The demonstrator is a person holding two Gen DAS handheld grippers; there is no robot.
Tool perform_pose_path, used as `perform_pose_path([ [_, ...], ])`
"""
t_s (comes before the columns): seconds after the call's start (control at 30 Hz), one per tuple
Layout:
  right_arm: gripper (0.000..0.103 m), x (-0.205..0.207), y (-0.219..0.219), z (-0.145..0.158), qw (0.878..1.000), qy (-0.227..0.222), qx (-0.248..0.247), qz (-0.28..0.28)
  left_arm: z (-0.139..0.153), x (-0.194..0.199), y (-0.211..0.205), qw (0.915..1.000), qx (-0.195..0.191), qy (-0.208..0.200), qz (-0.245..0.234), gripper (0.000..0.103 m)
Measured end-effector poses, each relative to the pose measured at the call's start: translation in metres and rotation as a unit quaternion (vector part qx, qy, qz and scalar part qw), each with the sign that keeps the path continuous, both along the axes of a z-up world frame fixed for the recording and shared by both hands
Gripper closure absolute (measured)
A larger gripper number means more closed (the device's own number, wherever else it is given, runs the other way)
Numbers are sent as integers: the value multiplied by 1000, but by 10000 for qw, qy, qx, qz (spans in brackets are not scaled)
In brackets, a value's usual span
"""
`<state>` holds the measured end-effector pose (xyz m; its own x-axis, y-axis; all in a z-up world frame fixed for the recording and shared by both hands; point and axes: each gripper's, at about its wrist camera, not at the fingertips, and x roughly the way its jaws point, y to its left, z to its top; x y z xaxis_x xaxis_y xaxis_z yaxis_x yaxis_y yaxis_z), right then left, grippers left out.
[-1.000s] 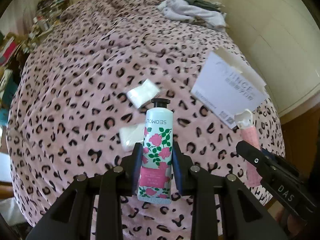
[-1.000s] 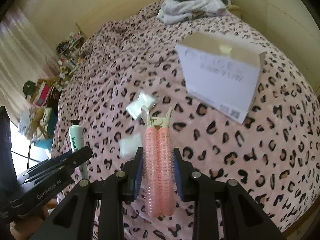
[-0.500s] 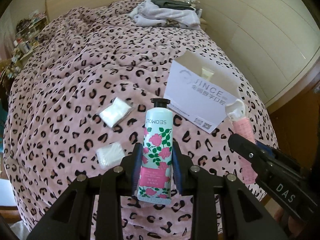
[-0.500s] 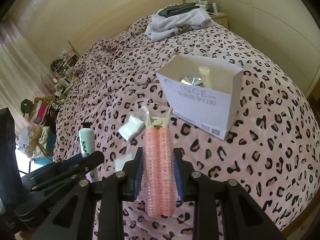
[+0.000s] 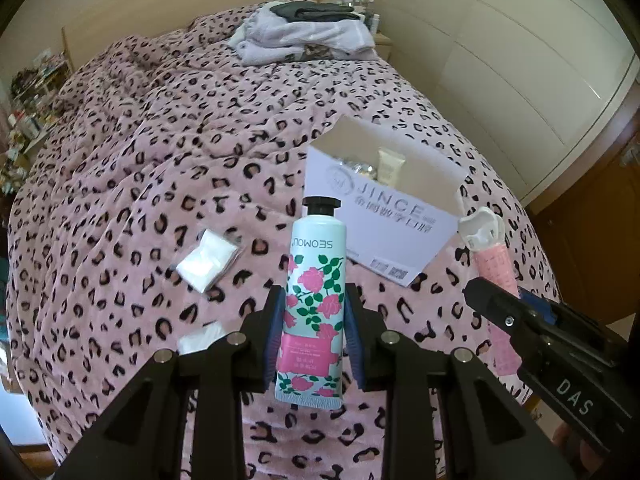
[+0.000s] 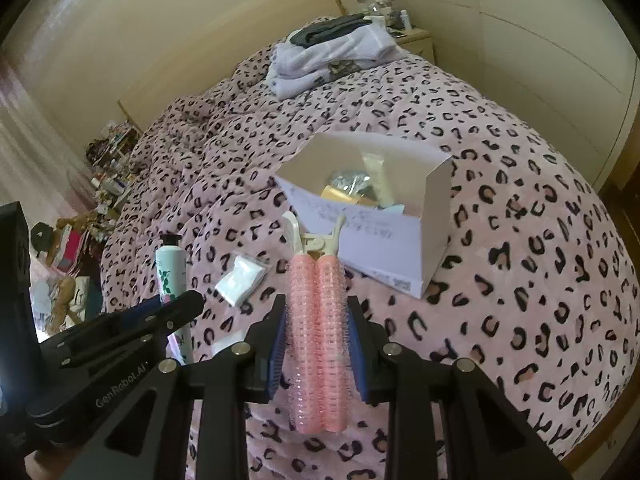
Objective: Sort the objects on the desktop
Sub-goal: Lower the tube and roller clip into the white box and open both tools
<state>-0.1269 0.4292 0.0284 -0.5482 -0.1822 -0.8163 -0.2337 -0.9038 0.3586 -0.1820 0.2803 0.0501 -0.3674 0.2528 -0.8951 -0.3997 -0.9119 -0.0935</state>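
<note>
Pink leopard-print bedding [image 5: 160,168] fills both views, and against it the white box [image 5: 384,216] now sits nearer and more squarely ahead than a second ago, its open top showing. Both hands have carried their loads toward it. The left gripper [image 5: 314,330] pinches a rose-print tube [image 5: 316,300] upright between its pads, cap up; the right gripper [image 6: 318,344] pinches a pink curler clip [image 6: 318,316] the same way. Neither grip has changed. I judge the carry to be nearly over, with both items due to drop into the box next.

Two white sachets lie on the bedding, one [image 5: 208,260] left of the tube and one [image 5: 200,340] partly hidden behind the left gripper; they appear still to be sorted.

Only the right view looks down into the box, where foil packets and a yellowish item lie loose. The left view shows the box's printed front and the right gripper beside it, clip pointing boxward. The right view alone shows the left gripper from the side.
</note>
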Motion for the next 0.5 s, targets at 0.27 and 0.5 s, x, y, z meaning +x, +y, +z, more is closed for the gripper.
perform_pose_path([
  [0.27, 75, -12, 20, 2, 9997, 35, 53, -221, 1, -17, 27, 9995, 52, 26, -299, 74],
  [0.5, 75, -21, 28, 5, 9993, 66, 103, -361, 1, -31, 42, 9987, 104, 27, -497, 74],
])
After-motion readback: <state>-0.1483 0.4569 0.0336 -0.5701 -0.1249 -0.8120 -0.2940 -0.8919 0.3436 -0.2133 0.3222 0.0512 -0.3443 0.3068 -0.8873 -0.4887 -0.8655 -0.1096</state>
